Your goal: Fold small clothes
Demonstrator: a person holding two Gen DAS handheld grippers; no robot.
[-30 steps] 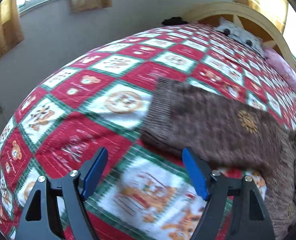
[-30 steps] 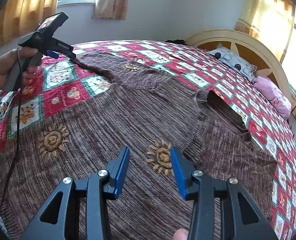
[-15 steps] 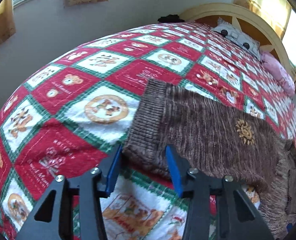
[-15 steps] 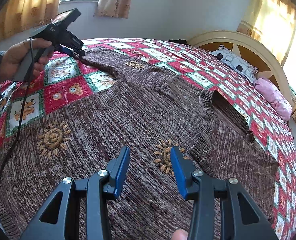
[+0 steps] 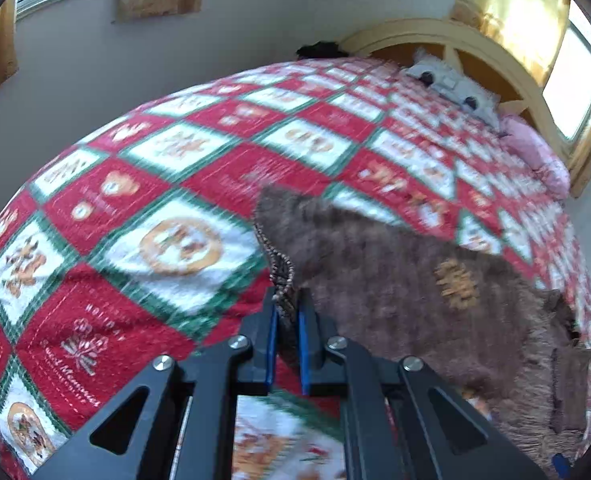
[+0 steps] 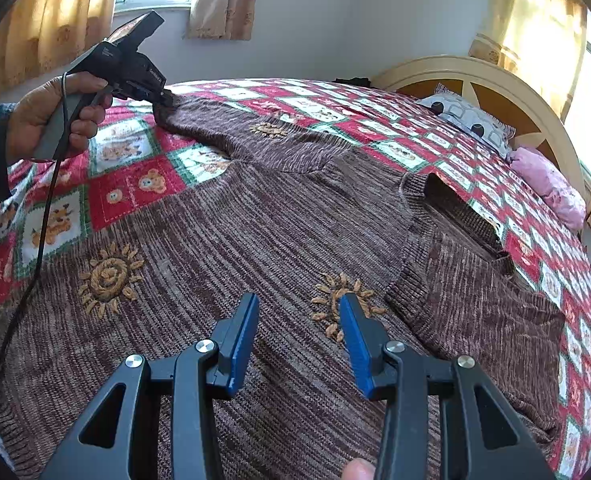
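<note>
Left tongs (image 5: pixel 286 312) pinch sweater cuff (image 5: pixel 281 276); quilt (image 5: pixel 95 320) reads "HOLIDAY".

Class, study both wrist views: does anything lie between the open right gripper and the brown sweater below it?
Nothing visible does. The right gripper hangs open over bare knit of the brown sweater; only embroidered suns sit nearby. The left gripper is shut on the sleeve cuff.

Left of the left claw (image 5: pixel 286 312), a red square of the quilt (image 5: pixel 95 320) reads "HOLIDAY" (the script below it is unclear).
</note>
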